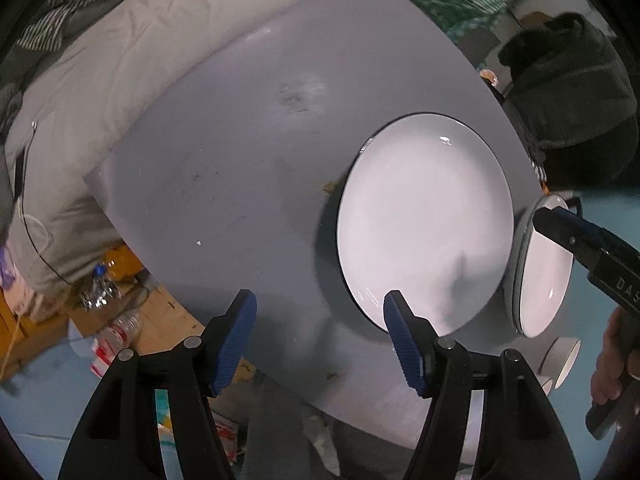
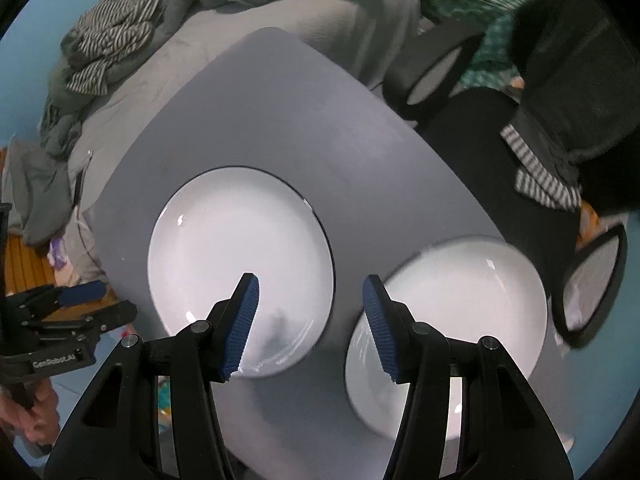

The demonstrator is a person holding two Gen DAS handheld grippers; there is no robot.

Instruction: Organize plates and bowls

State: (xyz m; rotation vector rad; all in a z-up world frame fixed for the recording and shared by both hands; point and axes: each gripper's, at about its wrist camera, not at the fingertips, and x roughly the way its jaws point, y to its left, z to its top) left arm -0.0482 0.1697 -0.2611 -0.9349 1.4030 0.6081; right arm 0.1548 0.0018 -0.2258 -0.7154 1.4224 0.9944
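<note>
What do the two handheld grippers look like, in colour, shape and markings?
Both the left gripper and the right gripper have black, angular frames with round silver pivot pins and two fingers bearing ribbed blue pads. White lettering marks each body.

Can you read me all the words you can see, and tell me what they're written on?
"GenRobot.AI": on the black body of the left gripper, in the right wrist view.
"DAS", cut off by the picture's edge: on the black body of the right gripper, in the left wrist view.
The plates and table carry no writing.
The packets on the floor are too blurred to read.
</note>
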